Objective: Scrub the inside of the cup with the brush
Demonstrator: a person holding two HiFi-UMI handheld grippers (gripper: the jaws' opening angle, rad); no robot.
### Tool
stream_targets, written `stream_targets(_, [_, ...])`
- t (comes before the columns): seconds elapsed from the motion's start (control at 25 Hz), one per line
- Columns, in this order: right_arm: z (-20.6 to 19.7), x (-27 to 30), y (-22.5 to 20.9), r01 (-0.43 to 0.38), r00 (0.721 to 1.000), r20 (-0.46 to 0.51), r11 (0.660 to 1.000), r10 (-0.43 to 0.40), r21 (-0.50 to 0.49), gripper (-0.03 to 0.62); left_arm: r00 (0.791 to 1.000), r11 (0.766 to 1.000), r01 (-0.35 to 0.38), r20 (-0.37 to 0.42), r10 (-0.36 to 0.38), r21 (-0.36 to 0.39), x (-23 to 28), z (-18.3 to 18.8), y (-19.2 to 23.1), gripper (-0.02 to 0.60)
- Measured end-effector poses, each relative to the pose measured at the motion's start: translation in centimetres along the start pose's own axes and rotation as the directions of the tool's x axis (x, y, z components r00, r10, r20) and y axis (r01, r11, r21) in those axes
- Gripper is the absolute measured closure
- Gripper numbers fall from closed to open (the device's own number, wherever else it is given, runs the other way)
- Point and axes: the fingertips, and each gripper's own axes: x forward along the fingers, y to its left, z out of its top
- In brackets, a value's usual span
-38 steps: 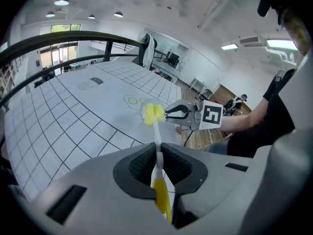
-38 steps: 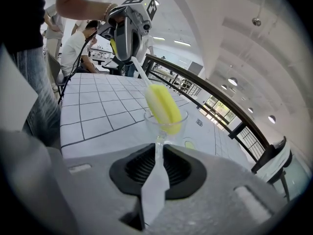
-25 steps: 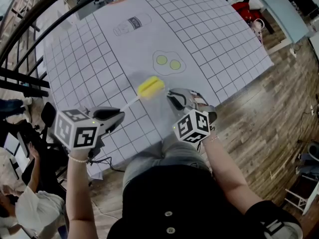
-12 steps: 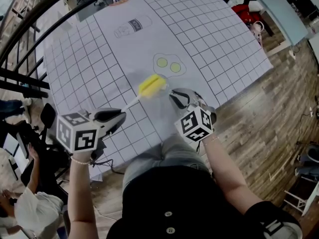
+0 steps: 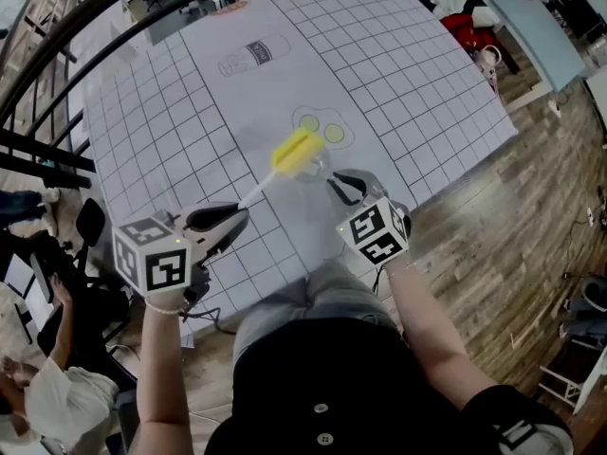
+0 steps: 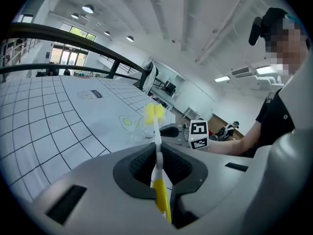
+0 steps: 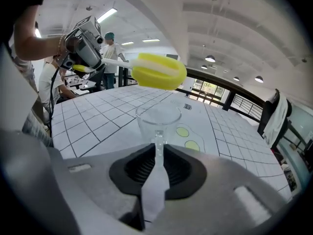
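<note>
Glass cup (image 7: 157, 123): clear, with a thin handle, mouth up, over the tabletop (image 5: 417, 74) a little in from its near edge, just short of the printed pair of green circles (image 5: 321, 127). Can't tell if its base rests on the mat.

Right gripper (image 7: 157, 161): jaws clamped on the cup's handle only.

Brush (image 5: 292, 152): its yellow sponge head hangs just above and to one side of the rim, not inside. Left gripper (image 6: 157, 161): jaws pinched on the far end of the slim brush handle.

Risks, as I judge them:
- The sponge head looks nearly as wide as the mouth. Entering off-centre, it could catch the rim.
- Any push on the rim or wall levers the cup about its handle, so the glass may twist or slip in the pads.
- The end-of-handle grip gives a long lever, so the brush may pivot between the pads.
- A dropped cup could roll off the near edge.
</note>
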Motion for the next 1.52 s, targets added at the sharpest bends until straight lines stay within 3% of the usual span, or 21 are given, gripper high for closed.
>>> stream_targets(0.32, [-0.5, 0.4, -1.0, 0.001, 1.0, -0.019, 0.998, 0.0, 0.065, 0.54, 0.997, 1.0, -0.009, 0.076, 0.011, -0.016, 0.5, 0.4, -0.3, 0.537])
stream_targets(0.64, [-0.3, 0.2, -1.0, -0.02, 1.0, 0.006, 0.993, 0.019, 0.12, 0.529, 0.981, 0.993, -0.003, 0.19, 0.026, -0.12, 0.7, 0.3, -0.3, 0.537])
stream_targets(0.88, [1.9, -1.5, -1.5, -0.01, 0.999, 0.039, 0.997, 0.008, 0.072, 0.496, 0.963, 0.984, -0.026, 0.26, 0.072, -0.174, 0.1, 0.9, 0.2, 0.537])
stream_targets(1.16, [6.7, -4.3, -2.5, -0.091, 0.973, 0.228, 0.968, 0.036, 0.236, 0.497, 0.91, 0.979, -0.081, 0.386, 0.15, -0.188, -1.3, 2.7, 0.1, 0.537])
stream_targets(1.36, [11.4, -6.8, -2.1, -0.159, 0.925, 0.376, 0.956, 0.056, 0.248, 0.515, 0.858, 0.978, -0.113, 0.479, 0.186, -0.177, -2.8, 4.4, -0.2, 0.537])
stream_targets(1.52, [14.7, -8.8, -1.1, -0.217, 0.874, 0.478, 0.947, 0.082, 0.236, 0.594, 0.829, 0.97, -0.198, 0.504, 0.243, -0.143, -3.3, 4.8, 0.0, 0.537])
